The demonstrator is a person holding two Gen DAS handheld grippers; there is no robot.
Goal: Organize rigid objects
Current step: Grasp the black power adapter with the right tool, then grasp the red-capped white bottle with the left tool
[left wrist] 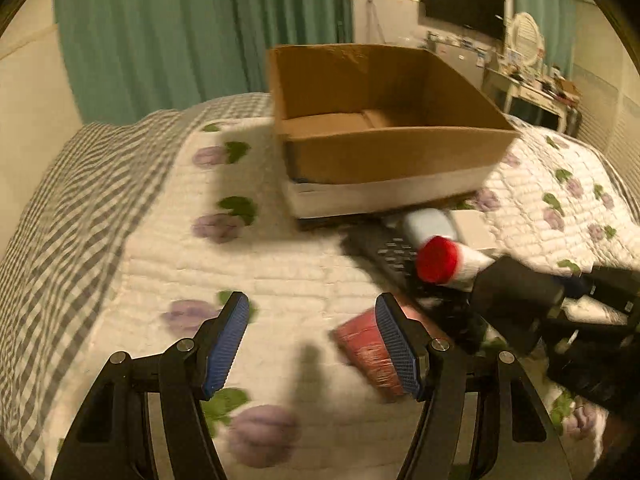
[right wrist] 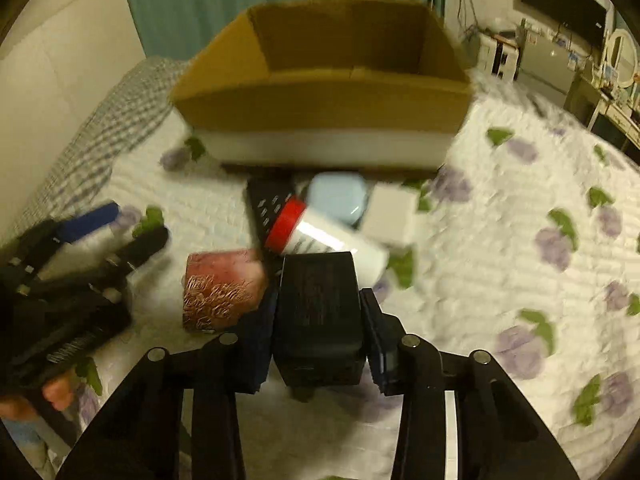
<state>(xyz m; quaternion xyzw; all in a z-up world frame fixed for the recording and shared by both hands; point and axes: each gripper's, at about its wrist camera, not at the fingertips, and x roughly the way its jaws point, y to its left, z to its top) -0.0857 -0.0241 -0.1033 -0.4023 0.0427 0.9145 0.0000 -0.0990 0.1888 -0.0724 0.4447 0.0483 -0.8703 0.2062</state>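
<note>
An open cardboard box (left wrist: pixel 384 132) (right wrist: pixel 324 108) sits on the quilted bed. In front of it lie a black remote (left wrist: pixel 384 254) (right wrist: pixel 268 208), a white bottle with a red cap (left wrist: pixel 440 260) (right wrist: pixel 320 236), a pale blue case (left wrist: pixel 428 224) (right wrist: pixel 338 196), a white box (right wrist: pixel 394 214) and a red patterned cup (left wrist: pixel 368 348) (right wrist: pixel 220 292). My right gripper (right wrist: pixel 320 320) is shut on a black block (right wrist: pixel 320 312) and also shows in the left wrist view (left wrist: pixel 516 280). My left gripper (left wrist: pixel 312 344) is open and empty, its right finger beside the cup.
The bed has a floral quilt (right wrist: pixel 520 240) and a grey checked cover (left wrist: pixel 80 200) on the left. Green curtains (left wrist: pixel 200 20) hang behind. A dresser with clutter (left wrist: pixel 536 88) stands at the far right.
</note>
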